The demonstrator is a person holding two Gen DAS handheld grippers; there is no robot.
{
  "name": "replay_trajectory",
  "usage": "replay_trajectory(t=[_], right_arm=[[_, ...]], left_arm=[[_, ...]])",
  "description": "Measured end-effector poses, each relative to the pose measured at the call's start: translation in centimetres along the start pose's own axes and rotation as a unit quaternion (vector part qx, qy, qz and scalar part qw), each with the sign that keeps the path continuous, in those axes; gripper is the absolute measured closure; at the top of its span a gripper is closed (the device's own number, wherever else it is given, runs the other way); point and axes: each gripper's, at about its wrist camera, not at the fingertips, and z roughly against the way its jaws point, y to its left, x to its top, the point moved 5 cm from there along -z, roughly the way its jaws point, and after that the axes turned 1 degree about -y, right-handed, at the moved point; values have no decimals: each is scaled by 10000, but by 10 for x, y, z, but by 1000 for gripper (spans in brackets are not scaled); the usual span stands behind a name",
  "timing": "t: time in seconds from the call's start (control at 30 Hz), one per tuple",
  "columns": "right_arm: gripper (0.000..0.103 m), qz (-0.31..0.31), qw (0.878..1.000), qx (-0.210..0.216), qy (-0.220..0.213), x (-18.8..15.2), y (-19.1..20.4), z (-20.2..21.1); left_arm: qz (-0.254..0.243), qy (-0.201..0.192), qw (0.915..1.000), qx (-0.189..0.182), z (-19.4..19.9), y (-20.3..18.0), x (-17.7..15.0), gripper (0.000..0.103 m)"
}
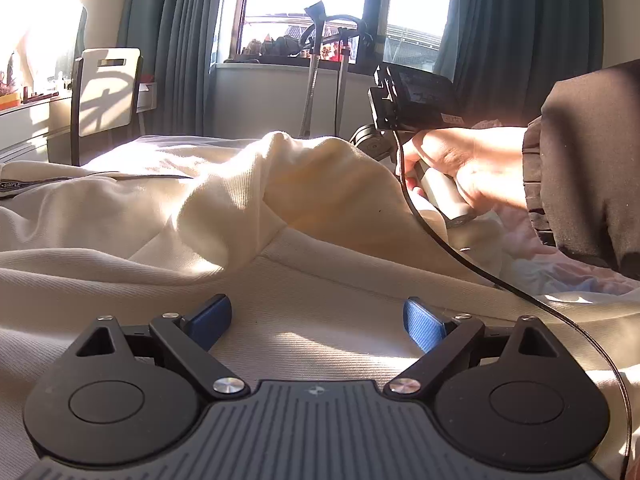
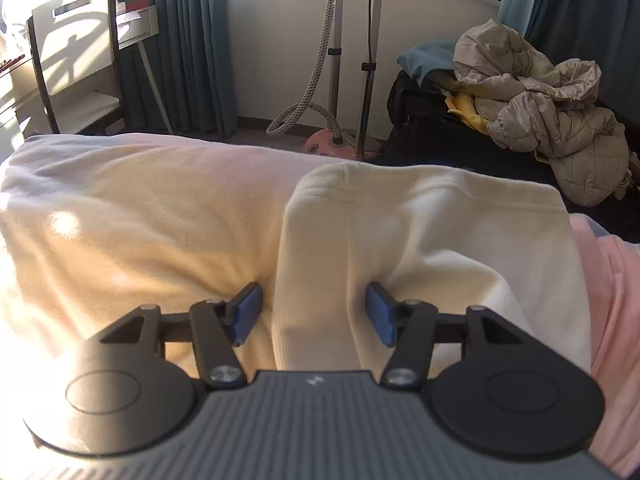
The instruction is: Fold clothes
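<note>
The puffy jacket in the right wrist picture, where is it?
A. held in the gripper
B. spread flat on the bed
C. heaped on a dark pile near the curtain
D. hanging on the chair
C: the beige puffy jacket lies crumpled on a dark pile beside the curtain, away from the bed.

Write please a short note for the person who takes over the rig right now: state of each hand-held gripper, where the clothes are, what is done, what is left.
Left hand-held gripper: open, empty, low over the cream garment spread on the bed.
Right hand-held gripper: partly open, a folded-over part of the cream garment lies between its pads; no pinch visible.
Done: one part is turned over onto the rest.
Left: the remaining folds and flattening the bunched cloth. A puffy jacket lies in a pile beyond the bed.
</note>
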Motion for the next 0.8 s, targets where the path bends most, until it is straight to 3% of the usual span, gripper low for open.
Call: replay_trajectory(t=[0.03,0.07,0.17,0.3,0.43,0.5,0.6,0.67,0.73,0.8], right_arm=[[66,-50,9999,-103,-52,2,-4,1],[95,-101,9997,-203,-105,5,-8,3],[98,-288,9986,-311,-310,18,-27,27],[98,-818,9889,-278,-1206,57,-71,99],[99,-1232,9640,-71,-2355,92,-129,198],[99,-1571,9442,-47,-2895,94,-175,253],[99,-2296,9186,-95,-3214,64,-242,307],[99,-2645,9118,-412,-3114,25,-285,319],[99,-3111,9082,-632,-2729,-27,-322,313],[99,-3687,8964,-671,-2365,-86,-350,299]], left_arm=[[38,7,10000,-24,-1,1,0,9],[93,4,9999,-49,0,3,1,9],[269,-37,9996,-112,3,6,3,9],[460,-98,9988,-155,10,7,6,9],[501,-268,9982,-191,22,6,11,9],[484,-363,9980,-173,27,4,14,9],[486,-492,9973,-230,35,1,18,9],[415,-540,9974,-235,38,-2,18,9],[328,-571,9976,-216,40,-6,17,9],[264,-552,9979,-194,39,-9,16,9]])
